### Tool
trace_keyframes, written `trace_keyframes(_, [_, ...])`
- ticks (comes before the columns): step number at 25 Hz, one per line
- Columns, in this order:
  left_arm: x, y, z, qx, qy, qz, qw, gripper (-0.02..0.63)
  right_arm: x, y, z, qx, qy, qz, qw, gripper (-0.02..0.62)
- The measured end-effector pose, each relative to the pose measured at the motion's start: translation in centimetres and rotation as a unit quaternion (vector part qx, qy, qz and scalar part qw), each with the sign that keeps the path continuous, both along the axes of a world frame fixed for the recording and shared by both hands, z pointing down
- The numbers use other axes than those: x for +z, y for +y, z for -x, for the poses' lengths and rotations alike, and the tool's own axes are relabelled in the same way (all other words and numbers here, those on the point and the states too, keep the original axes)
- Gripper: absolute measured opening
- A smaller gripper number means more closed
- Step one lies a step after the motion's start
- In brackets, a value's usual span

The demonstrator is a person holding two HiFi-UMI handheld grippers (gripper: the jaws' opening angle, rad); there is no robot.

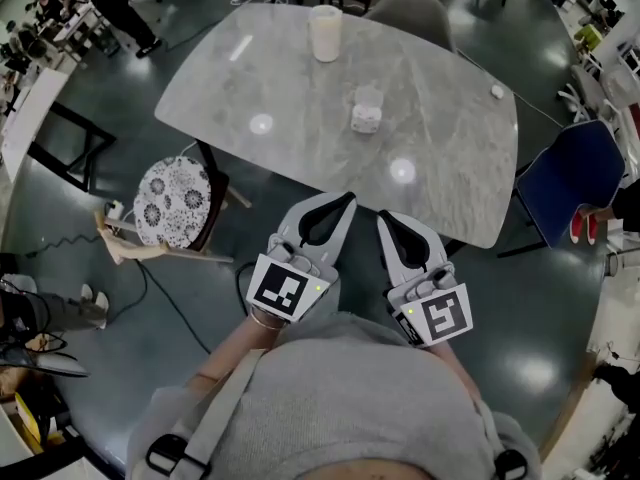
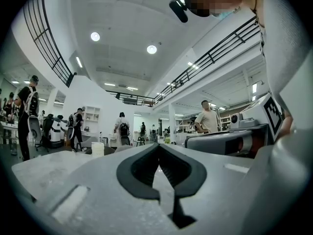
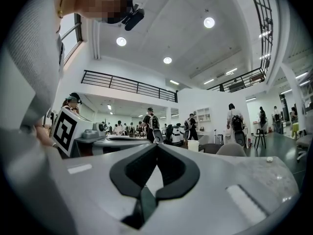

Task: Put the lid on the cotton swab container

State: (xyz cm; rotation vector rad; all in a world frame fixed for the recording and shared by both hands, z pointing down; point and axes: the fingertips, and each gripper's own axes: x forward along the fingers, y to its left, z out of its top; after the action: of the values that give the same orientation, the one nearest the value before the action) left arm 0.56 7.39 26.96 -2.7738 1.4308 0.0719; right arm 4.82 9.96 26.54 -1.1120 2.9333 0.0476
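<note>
Item one: my left tongs (image 1: 346, 204), grey and black, closed on nothing, held level in front of my chest.
Item two: my right tongs (image 1: 384, 220), same make, likewise closed and empty, just beside the left.
Item three: small clear cotton swab container (image 1: 367, 101), standing near the middle of the grey marble-patterned surface (image 1: 250, 88), well apart from both tongs.
Item four: tall cream cylindrical cup (image 1: 325, 33), near the far edge of the surface.
Item five: round floral-patterned stool (image 1: 170, 198), on the floor left of the surface.
</note>
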Motion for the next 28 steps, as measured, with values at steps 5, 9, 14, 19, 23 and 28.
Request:
trace_keyframes(5, [-0.3, -3.6, 0.4, 0.005, 0.001, 0.001, 1.0, -0.003, -0.2, -3.9, 0.1, 0.012, -0.003, 0.006, 1.0, 0.002])
trace_keyframes(9, [-0.4, -6.3, 0.8, 0.008, 0.001, 0.005, 1.0, -0.003, -0.4, -6.7, 0.5, 0.016, -0.001, 0.007, 1.0, 0.002])
trace_keyframes(14, [-0.4, -9.4, 1.2, 0.02, -0.004, 0.006, 0.9998, -0.003, -0.7, -9.8, 1.1, 0.025, -0.001, 0.006, 1.0, 0.002])
trace_keyframes(19, [-0.7, -12.5, 1.8, 0.028, -0.004, 0.008, 0.9996, -0.002, -0.9, -12.9, 1.5, 0.037, -0.004, 0.008, 0.999, 0.002])
trace_keyframes(23, [-0.4, -14.6, 2.2, 0.038, -0.005, 0.01, 0.9992, -0.003, -0.5, -14.9, 2.0, 0.045, -0.006, 0.012, 0.999, 0.002])
trace_keyframes(28, [-0.1, -17.0, 2.6, 0.049, -0.011, 0.009, 0.9987, -0.003, -0.3, -17.3, 2.7, 0.053, -0.006, 0.011, 0.999, 0.002])
